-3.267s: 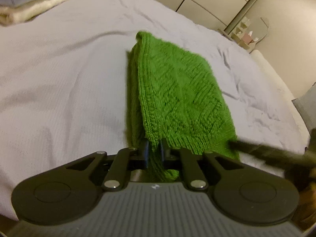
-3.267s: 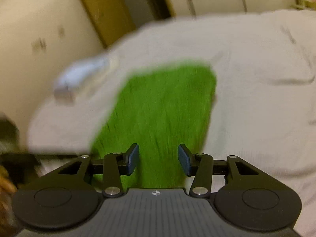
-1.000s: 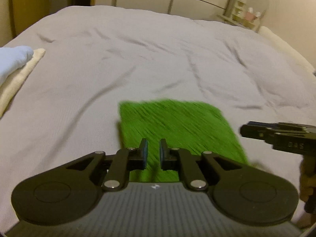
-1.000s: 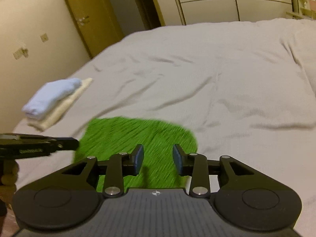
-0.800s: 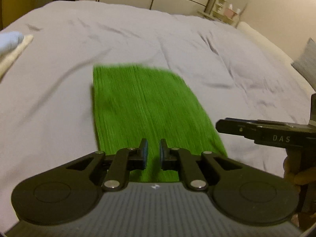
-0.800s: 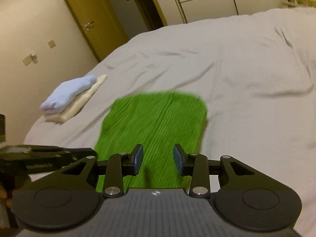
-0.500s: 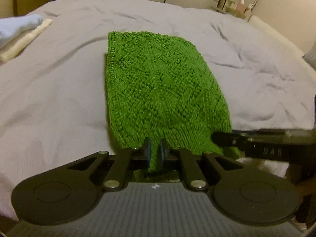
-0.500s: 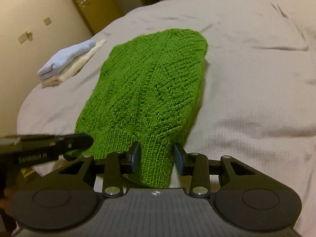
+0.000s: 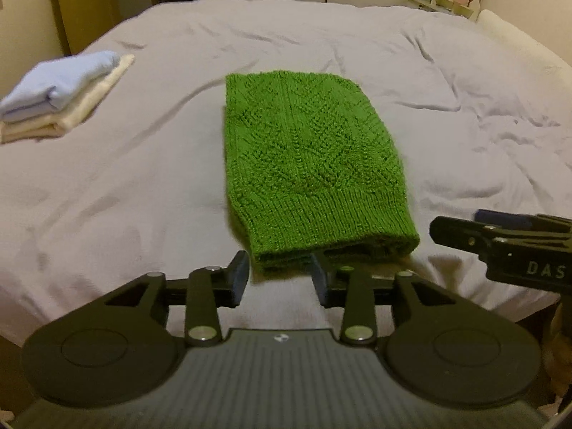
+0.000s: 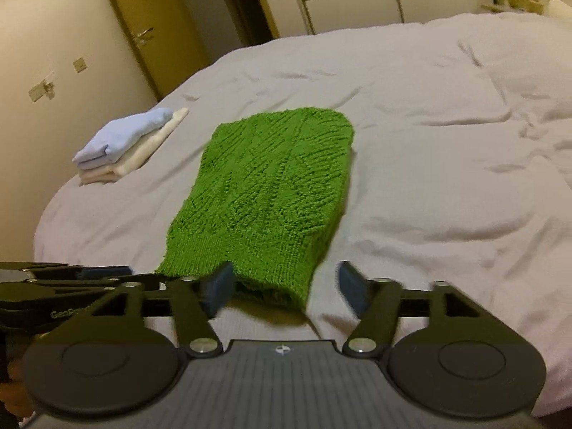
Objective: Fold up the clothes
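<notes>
While both pairs of jaws are opening, the green knit sweater [image 9: 307, 164] lies folded on the grey bed cover [image 9: 143, 186], its ribbed hem nearest the cameras. At ten o'clock in the left wrist view sits a stack of folded clothes [image 9: 60, 96] — pale blue on cream — well apart from the sweater. At six o'clock the left gripper [image 9: 279, 282] has its fingers apart, the hem's near edge just beyond them and no pad pressing on it. At three o'clock the right gripper [image 9: 464, 230] reaches in beside the hem's right corner; in its own view the right gripper [image 10: 286, 287] stands wide, the hem corner in the gap but free.

Half a second earlier both grippers were clamped on that hem; now they have let go, and the views have drawn back, so more bed shows. A second ago the sweater was a blur in motion — now it rests flat. By the look of it, this fold is laid down and released; another fold or a move to the stack may follow.
</notes>
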`<move>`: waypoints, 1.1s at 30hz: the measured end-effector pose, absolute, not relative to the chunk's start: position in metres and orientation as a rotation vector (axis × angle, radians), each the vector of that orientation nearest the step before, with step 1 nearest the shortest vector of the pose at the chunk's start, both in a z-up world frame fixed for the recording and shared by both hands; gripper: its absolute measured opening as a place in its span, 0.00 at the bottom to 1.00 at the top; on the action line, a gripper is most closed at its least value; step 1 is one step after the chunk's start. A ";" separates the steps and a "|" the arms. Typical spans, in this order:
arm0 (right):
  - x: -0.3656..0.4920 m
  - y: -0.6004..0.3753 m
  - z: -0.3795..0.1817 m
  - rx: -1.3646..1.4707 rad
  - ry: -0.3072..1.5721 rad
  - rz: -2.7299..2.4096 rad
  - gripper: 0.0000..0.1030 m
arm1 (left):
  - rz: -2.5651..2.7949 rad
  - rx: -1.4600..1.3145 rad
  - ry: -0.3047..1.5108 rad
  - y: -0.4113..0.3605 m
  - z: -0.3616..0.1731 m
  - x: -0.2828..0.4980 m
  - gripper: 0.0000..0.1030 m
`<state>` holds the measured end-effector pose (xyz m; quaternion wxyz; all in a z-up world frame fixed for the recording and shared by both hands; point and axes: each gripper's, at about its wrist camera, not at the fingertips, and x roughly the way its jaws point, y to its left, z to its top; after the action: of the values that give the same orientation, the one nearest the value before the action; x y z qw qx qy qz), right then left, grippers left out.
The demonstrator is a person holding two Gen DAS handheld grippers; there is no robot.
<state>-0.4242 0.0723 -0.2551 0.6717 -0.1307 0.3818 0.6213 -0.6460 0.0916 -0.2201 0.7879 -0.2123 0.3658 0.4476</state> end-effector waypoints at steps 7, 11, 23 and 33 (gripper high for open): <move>-0.427 0.054 -0.241 -0.299 0.825 1.328 0.99 | 1.019 -0.377 0.788 0.066 -0.204 -0.648 0.75; -0.427 0.046 -0.238 -0.290 0.824 1.331 0.99 | 1.028 -0.363 0.784 0.056 -0.201 -0.648 0.78; -0.426 0.034 -0.236 -0.276 0.833 1.349 0.99 | 1.084 -0.365 0.772 0.042 -0.194 -0.657 0.79; -0.428 0.038 -0.236 -0.287 0.820 1.349 0.99 | 1.100 -0.395 0.765 0.051 -0.194 -0.672 0.83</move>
<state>-0.4283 0.0376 -0.2356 0.6949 -0.1288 0.3675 0.6045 -0.6719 0.0506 -0.1942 0.7657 -0.1818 0.3523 0.5064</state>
